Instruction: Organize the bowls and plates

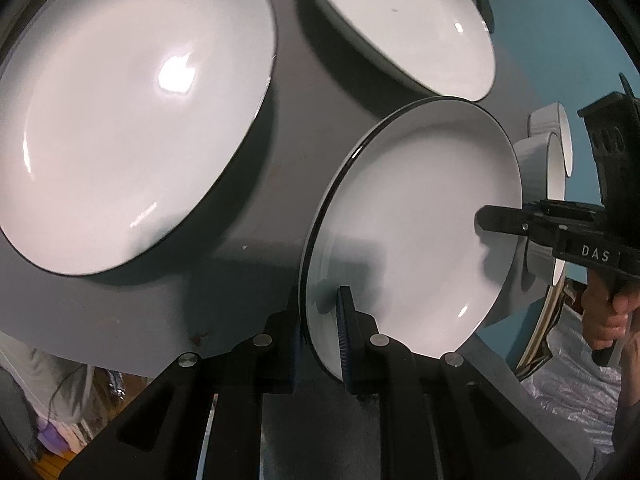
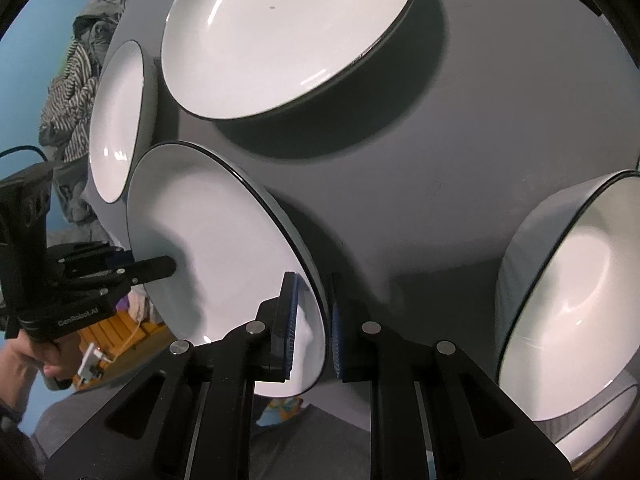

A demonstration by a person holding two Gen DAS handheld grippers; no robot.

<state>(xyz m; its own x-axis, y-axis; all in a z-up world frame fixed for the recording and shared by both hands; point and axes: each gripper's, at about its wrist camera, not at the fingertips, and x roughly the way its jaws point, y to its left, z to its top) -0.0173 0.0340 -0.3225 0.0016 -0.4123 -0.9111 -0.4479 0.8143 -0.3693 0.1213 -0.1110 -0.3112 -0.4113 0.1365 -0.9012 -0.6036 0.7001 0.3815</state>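
A white plate with a dark rim [image 1: 416, 220] is held tilted above the grey table [image 1: 280, 128]. My left gripper [image 1: 320, 328] is shut on its near rim. My right gripper [image 2: 312, 320] is shut on the opposite rim of the same plate [image 2: 216, 240]; it also shows in the left wrist view [image 1: 500, 220]. Two more white plates lie on the table, one large at left [image 1: 132, 112] and one further back [image 1: 404, 24]. White bowls [image 1: 548, 148] stand behind the held plate, and one bowl [image 2: 572, 292] is at the right.
The round grey table [image 2: 460, 152] has its edge close below both grippers. Clothes [image 2: 76, 92] are piled beyond the table against a blue wall. A person's hand [image 1: 608, 316] grips the right handle.
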